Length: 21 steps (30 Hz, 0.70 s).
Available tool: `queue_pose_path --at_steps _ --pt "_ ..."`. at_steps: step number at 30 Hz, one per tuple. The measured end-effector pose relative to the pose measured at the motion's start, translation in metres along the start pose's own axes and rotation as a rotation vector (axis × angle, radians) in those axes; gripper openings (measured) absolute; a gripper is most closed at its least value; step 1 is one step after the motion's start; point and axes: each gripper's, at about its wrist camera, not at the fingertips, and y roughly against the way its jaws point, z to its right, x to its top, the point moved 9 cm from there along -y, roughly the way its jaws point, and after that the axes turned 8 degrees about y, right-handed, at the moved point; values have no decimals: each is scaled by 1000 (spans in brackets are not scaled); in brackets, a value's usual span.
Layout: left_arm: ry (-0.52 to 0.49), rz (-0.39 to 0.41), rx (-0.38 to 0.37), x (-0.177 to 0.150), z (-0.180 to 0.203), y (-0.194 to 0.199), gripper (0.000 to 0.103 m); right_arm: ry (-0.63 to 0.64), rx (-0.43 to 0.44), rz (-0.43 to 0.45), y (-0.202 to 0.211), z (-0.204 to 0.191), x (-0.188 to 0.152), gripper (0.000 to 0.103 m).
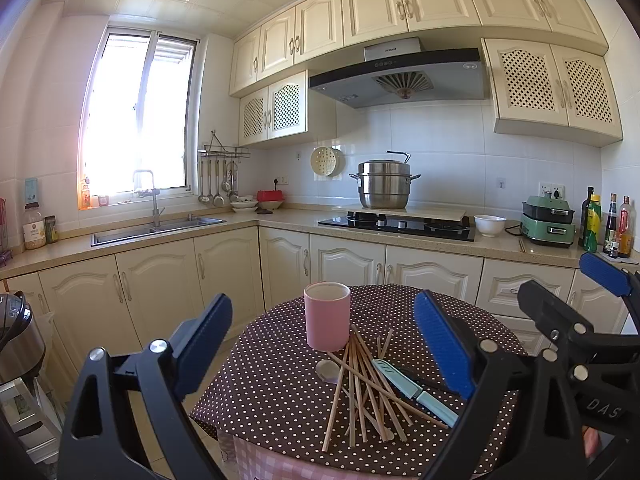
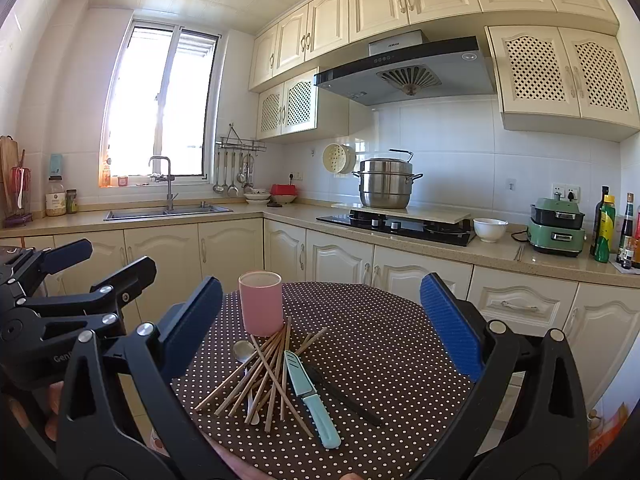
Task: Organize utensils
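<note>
A pink cup point(image 1: 327, 316) point(image 2: 261, 304) stands upright on a round table with a brown polka-dot cloth point(image 1: 272, 392) point(image 2: 384, 336). In front of it lies a loose pile of wooden chopsticks point(image 1: 362, 390) point(image 2: 262, 380) over a metal spoon point(image 1: 327, 370) point(image 2: 243, 350). A teal knife point(image 1: 418, 392) point(image 2: 312, 398) and a black sheath point(image 2: 346, 398) lie to the right of the pile. My left gripper point(image 1: 322, 304) point(image 2: 106, 262) hangs open above the table's near left edge. My right gripper point(image 2: 322, 286) point(image 1: 570, 286) is open beside it on the right. Neither holds anything.
Behind the table runs an L-shaped counter with cream cabinets, a sink point(image 1: 160, 230), a black hob point(image 1: 396, 226) with a steel pot point(image 1: 384, 184), a white bowl point(image 1: 489, 225), a green appliance point(image 1: 548, 220) and bottles point(image 1: 592, 224). A cooker point(image 1: 16, 340) stands at the left.
</note>
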Motion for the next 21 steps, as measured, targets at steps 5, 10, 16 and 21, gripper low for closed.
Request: queue_pose_path --at_steps 5,10,16,21 --pt "0 0 0 0 0 0 91 -1 1 -1 1 1 0 97" --pt "1 1 1 -1 -4 -2 91 0 1 0 -3 -2 1 97" --pt "1 0 1 -2 -3 -2 91 0 4 -3 -1 -1 -1 97" --pt "-1 0 4 2 -2 1 91 0 7 -6 -5 -4 -3 97"
